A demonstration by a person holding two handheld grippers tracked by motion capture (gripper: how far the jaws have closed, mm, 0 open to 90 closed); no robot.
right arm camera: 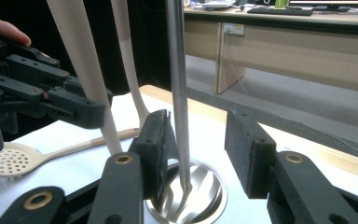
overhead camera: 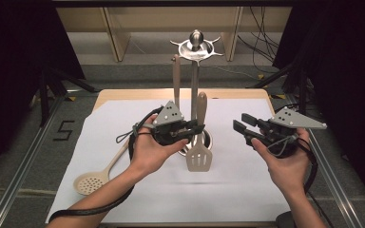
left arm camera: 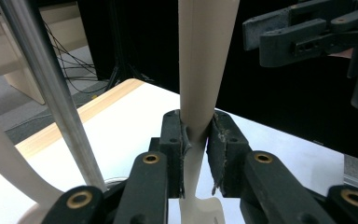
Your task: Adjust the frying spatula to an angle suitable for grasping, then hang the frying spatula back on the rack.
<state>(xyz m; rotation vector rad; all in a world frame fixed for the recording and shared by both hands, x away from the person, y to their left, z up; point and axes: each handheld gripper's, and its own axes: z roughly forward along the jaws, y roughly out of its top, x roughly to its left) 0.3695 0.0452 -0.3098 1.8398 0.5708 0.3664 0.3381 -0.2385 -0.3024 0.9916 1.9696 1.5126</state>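
Observation:
A beige slotted spatula [overhead camera: 199, 159] hangs upright just above the white sheet, in front of the metal utensil stand [overhead camera: 194, 90]. My left gripper [overhead camera: 191, 130] is shut on its handle [left arm camera: 200, 88], a little above the blade. The right gripper [overhead camera: 241, 127] is open to the right of the stand, with nothing in it. In the right gripper view its open jaws [right arm camera: 200, 135] frame the stand's pole [right arm camera: 177, 84] and round base [right arm camera: 193, 193]; the left gripper [right arm camera: 42, 98] and spatula handle [right arm camera: 81, 60] show at the left.
A second beige utensil [overhead camera: 176, 80] hangs from the stand's hooked top [overhead camera: 196, 46]. A beige skimmer spoon [overhead camera: 95, 178] lies flat at the front left of the white sheet [overhead camera: 247, 190]. The wooden table edge [overhead camera: 123, 94] runs behind the stand.

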